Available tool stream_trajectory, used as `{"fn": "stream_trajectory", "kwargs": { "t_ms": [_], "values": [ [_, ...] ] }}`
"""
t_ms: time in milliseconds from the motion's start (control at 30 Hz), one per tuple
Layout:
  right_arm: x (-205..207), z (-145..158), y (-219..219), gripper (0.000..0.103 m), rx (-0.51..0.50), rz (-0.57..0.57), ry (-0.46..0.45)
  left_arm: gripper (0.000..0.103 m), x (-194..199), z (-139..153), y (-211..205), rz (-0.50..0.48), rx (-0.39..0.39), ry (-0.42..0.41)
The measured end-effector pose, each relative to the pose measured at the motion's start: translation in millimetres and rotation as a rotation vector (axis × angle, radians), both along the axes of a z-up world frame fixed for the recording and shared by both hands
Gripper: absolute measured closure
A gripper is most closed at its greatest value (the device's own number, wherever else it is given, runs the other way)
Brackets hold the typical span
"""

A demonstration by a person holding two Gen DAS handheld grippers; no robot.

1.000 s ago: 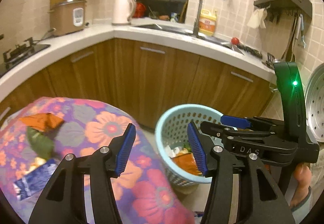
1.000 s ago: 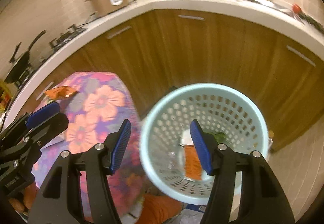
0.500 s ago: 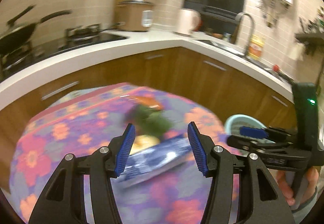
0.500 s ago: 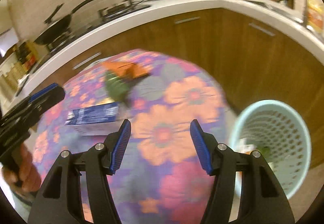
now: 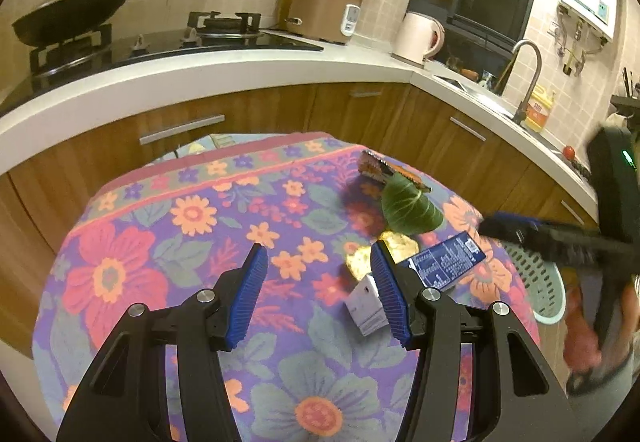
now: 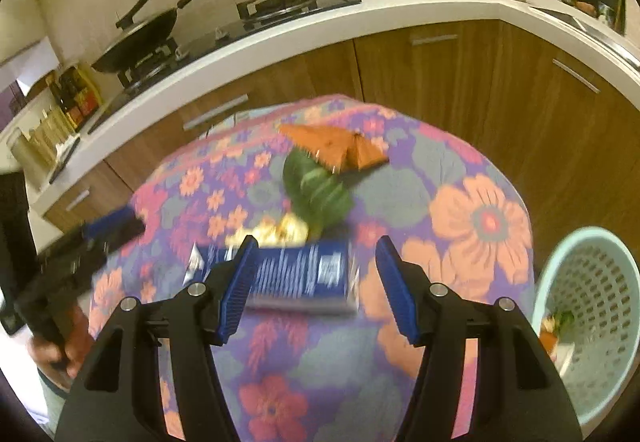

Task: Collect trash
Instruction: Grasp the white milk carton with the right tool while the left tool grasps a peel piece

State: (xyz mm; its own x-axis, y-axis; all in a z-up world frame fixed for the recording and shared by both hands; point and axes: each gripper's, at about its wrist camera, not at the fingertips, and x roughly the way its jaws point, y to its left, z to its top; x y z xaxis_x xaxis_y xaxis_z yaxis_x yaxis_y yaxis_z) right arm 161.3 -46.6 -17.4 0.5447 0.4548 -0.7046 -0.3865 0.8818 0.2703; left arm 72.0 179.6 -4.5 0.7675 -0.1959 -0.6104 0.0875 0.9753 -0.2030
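Trash lies on a table with a flowered cloth: a blue carton, a green leaf, an orange wrapper and yellow scraps. My right gripper is open and empty, above the blue carton. My left gripper is open and empty over the cloth, left of the carton. A pale blue trash basket stands beside the table with some trash inside.
Wooden cabinets and a white counter curve behind the table. On the counter are a wok, a gas hob, a rice cooker, a kettle and a sink tap.
Both grippers have swung from the trash basket over to the table. The right gripper now hangs over the blue carton. Both stay open.
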Motion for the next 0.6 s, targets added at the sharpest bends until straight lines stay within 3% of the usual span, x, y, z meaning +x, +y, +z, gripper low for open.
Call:
{"fn": "stream_trajectory", "kwargs": {
  "t_ms": [300,400,533,600],
  "values": [
    [32,-16,25,0.046,0.024,0.274,0.118,0.051,-2,-10,9,0.013,0.0,0.015],
    [23,-17,31,0.04,-0.006,0.335,0.124,0.051,-2,-12,10,0.016,-0.002,0.018],
    [-2,-13,43,0.018,-0.047,0.436,0.108,0.051,-2,-14,13,0.021,-0.017,0.02],
    [-16,-13,51,0.015,-0.106,0.476,0.077,0.051,-2,-15,14,0.023,-0.024,0.023]
  ]
}}
